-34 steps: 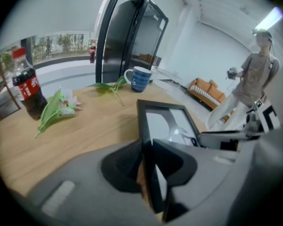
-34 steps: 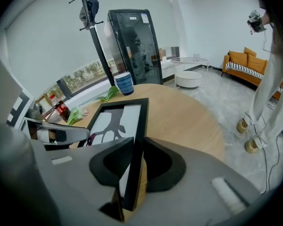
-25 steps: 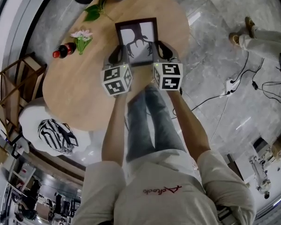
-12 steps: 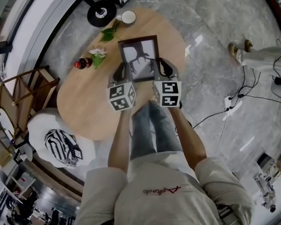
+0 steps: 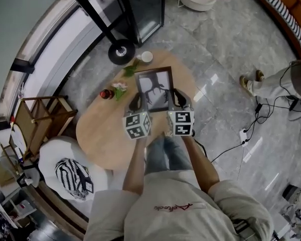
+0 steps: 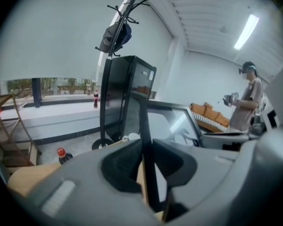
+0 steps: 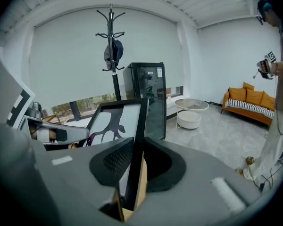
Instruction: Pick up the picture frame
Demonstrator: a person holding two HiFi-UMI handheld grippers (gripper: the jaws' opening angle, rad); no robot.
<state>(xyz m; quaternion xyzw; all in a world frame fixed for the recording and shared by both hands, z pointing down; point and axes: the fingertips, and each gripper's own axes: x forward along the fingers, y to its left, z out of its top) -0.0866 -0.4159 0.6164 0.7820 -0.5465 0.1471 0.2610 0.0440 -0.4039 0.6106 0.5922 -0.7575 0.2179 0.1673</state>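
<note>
Head view has us holding the picture frame (image 5: 154,89) above the worktop (image 5: 105,134), the left claw (image 5: 136,103) pinched on its side rail at 8 o'clock and the right claw (image 5: 179,99) at 4 o'clock, each closed just to the thin black moulding. We judge it light and stiff but glass-fronted and fragile, best gripped by those rails, and it reaches from the claws toward 12 o'clock.
</note>
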